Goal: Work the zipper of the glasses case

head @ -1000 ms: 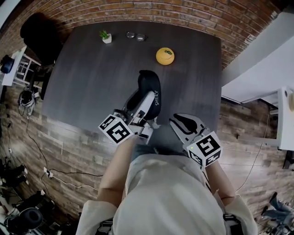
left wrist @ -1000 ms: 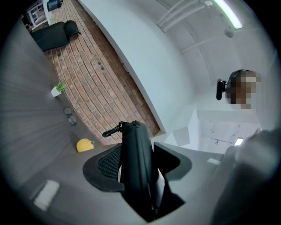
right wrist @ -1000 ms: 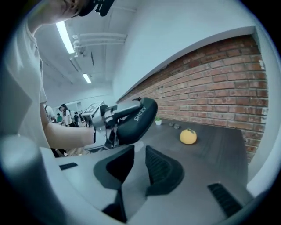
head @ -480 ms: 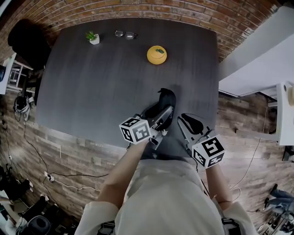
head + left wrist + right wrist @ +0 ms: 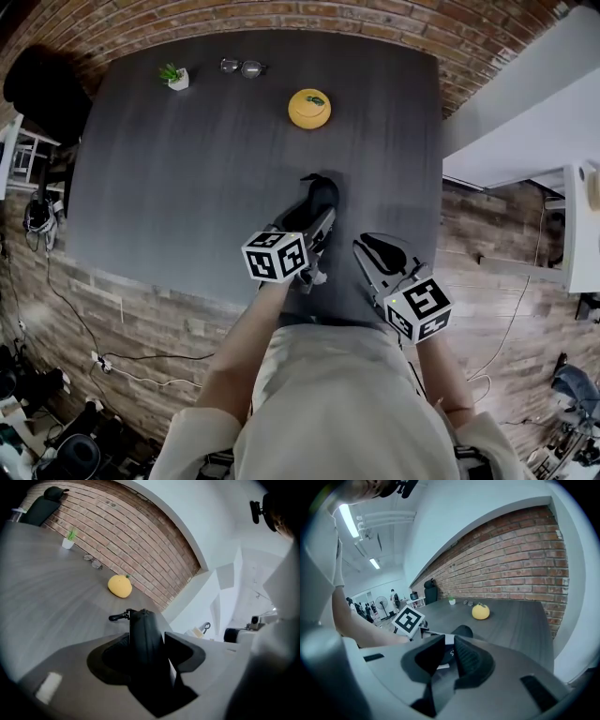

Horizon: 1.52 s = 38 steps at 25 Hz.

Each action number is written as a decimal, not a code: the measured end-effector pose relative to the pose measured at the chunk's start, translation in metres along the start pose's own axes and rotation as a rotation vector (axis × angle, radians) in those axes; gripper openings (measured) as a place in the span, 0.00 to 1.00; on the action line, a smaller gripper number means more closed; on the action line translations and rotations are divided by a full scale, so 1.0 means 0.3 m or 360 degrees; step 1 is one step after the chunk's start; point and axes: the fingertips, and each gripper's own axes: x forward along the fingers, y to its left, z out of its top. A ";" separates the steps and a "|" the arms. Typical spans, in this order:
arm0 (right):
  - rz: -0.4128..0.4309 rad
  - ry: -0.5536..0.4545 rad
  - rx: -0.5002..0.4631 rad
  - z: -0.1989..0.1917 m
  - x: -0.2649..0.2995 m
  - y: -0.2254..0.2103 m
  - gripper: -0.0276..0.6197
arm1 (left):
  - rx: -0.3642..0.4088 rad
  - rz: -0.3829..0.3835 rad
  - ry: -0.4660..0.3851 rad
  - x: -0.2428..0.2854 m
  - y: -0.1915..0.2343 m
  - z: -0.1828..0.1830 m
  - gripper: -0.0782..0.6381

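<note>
Dark grey wooden worktop [image 5: 187, 169], near edge: left gripper [image 5: 149, 649] is clamping the black fabric glasses case [image 5: 317, 199] there. Right gripper [image 5: 447, 656] is hovering just beside, jaws nearly together, empty. Likely next: pinching the zipper pull precisely.

The left gripper [image 5: 146, 645] squeezes the black glasses case [image 5: 142, 626], which stands on its thin edge. A small clip [image 5: 119, 616] sticks out at the far end. On the gray table [image 5: 44, 604] behind sit a round yellow thing [image 5: 120, 586], glasses [image 5: 93, 562] and a little plant [image 5: 69, 538].
</note>
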 end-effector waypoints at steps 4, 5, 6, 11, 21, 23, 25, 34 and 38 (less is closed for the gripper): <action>0.0018 0.0002 0.0001 -0.001 -0.003 -0.006 0.14 | 0.0034 0.0110 0.0026 0.004 0.041 0.006 0.44; 0.0021 0.0002 -0.0003 -0.001 -0.004 -0.007 0.14 | 0.0027 0.0128 0.0028 0.006 0.046 0.007 0.44; 0.0023 0.0002 -0.0008 0.000 -0.005 -0.007 0.14 | 0.0019 0.0144 0.0033 0.007 0.050 0.007 0.44; 0.0040 -0.0007 -0.0020 0.005 -0.015 -0.006 0.14 | 0.0057 0.0289 0.0022 -0.008 0.094 0.018 0.59; 0.0013 -0.0040 -0.0041 0.017 -0.040 0.011 0.14 | 0.0163 0.0540 -0.0050 -0.131 0.193 0.075 0.63; -0.0024 -0.0058 -0.0030 0.021 -0.043 0.008 0.14 | 0.0192 0.0536 -0.0051 -0.153 0.181 0.078 0.63; -0.0064 -0.0093 -0.0005 0.028 -0.054 0.010 0.14 | 0.0244 0.0498 -0.0061 -0.194 0.137 0.087 0.63; -0.0328 -0.0289 -0.0022 0.050 -0.162 0.127 0.08 | 0.0511 0.0421 -0.0331 -0.588 -0.121 0.168 0.23; -0.0415 -0.0392 -0.0003 0.016 -0.243 0.257 0.05 | 0.0530 0.0440 -0.0363 -0.782 -0.175 0.087 0.13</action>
